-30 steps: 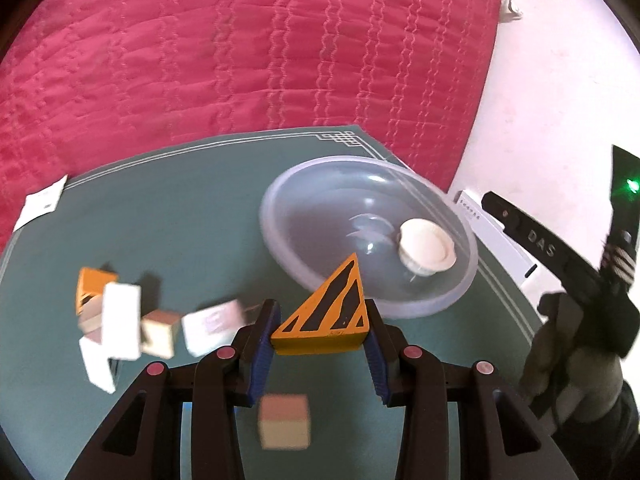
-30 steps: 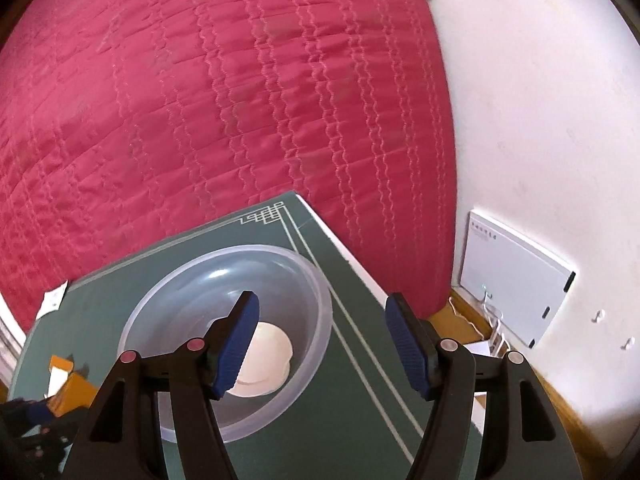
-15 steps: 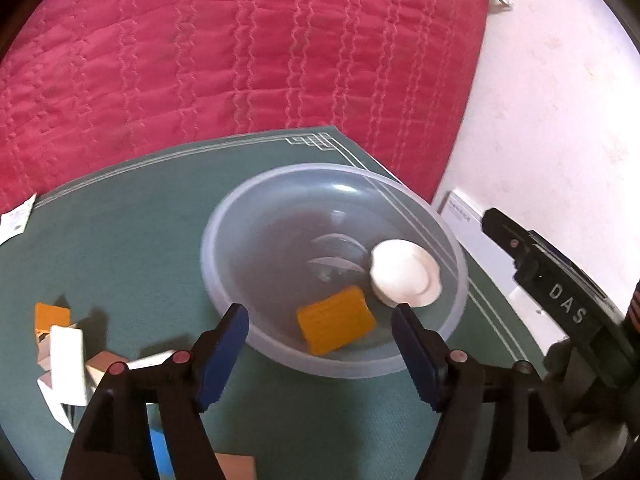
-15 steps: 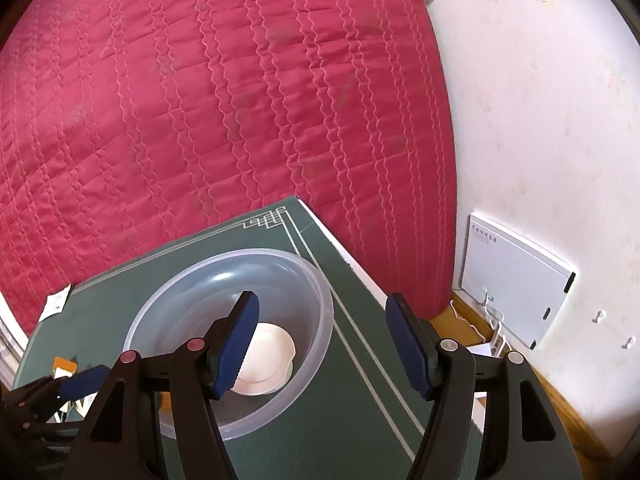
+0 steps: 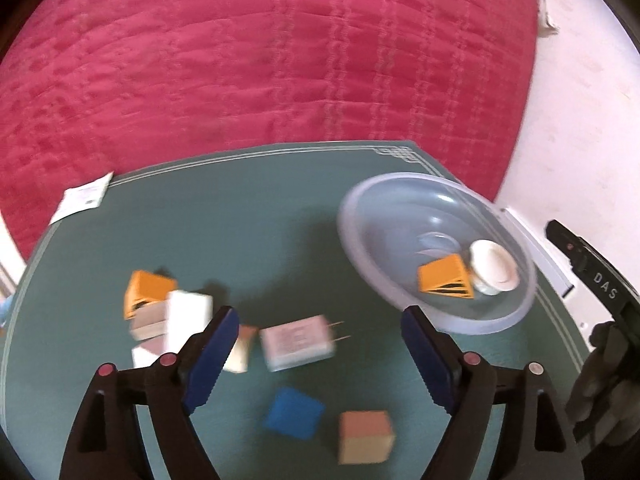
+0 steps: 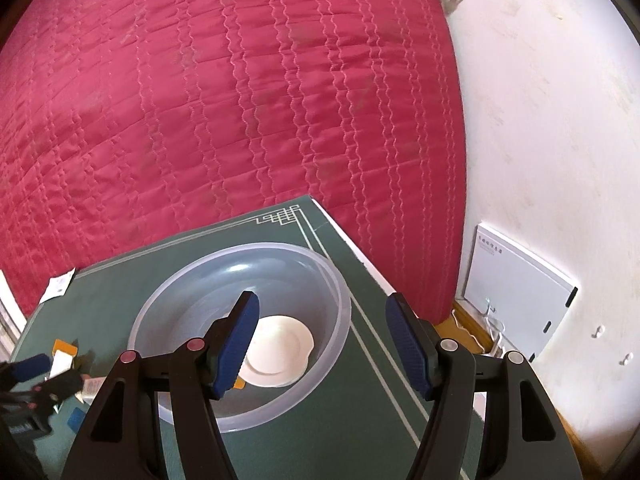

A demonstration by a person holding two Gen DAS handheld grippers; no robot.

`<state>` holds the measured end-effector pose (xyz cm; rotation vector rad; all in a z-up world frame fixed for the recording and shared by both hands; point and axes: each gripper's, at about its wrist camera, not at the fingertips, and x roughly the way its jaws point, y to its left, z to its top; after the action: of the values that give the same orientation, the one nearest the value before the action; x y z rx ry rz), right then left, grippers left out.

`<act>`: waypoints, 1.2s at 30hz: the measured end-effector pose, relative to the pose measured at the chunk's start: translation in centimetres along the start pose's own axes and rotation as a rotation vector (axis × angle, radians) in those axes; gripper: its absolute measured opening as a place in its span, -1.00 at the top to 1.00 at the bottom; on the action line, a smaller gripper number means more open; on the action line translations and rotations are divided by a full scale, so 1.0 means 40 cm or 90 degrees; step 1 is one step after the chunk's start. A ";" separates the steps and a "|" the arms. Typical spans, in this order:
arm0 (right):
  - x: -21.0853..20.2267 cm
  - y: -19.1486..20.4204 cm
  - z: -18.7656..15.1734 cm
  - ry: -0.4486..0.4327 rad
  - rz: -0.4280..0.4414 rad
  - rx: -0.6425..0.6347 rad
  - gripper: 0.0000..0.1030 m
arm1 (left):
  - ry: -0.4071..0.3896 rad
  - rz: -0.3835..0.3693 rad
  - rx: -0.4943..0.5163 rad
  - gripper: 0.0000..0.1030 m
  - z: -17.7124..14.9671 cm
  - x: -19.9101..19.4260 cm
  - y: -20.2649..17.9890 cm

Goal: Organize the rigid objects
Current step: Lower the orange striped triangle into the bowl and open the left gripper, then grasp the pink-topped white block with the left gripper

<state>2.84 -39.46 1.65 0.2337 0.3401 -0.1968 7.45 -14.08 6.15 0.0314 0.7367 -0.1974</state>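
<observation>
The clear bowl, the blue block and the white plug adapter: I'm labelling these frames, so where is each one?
clear bowl [image 5: 362, 240], left wrist view, near-left wall.
blue block [image 5: 294, 414], left wrist view, top face.
white plug adapter [image 5: 298, 342], left wrist view, body centre.

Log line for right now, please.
left hand-held gripper: opening, empty | right hand-held gripper: open, empty | orange wedge: in bowl

We see an orange wedge [image 5: 444, 277] with black stripes lying in the clear bowl [image 5: 384, 280], touching a white cup [image 5: 494, 268]; other blocks [image 5: 168, 312] lie scattered beside.
</observation>
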 end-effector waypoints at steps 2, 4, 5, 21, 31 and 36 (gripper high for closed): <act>-0.004 0.006 -0.001 -0.002 0.001 -0.004 -0.30 | -0.003 0.011 -0.011 -0.69 -0.009 -0.011 0.029; -0.006 0.010 -0.001 -0.003 0.002 -0.007 -0.30 | -0.004 0.027 -0.022 -0.70 -0.021 -0.020 0.059; -0.008 0.013 -0.002 -0.003 0.002 -0.009 -0.30 | -0.005 0.033 -0.027 -0.71 -0.027 -0.024 0.074; -0.011 0.036 -0.017 0.006 0.012 -0.031 -0.30 | 0.035 0.104 -0.092 -0.73 -0.123 -0.035 0.220; -0.018 0.052 -0.025 0.005 0.021 -0.045 -0.30 | 0.054 0.133 -0.084 -0.73 -0.123 0.013 0.242; -0.026 0.061 -0.030 0.005 0.030 -0.053 -0.30 | 0.070 0.134 -0.071 -0.64 -0.124 0.044 0.241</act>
<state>2.07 -36.67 1.38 0.1595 0.3491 -0.1352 7.25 -4.45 0.89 0.0136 0.8470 0.0465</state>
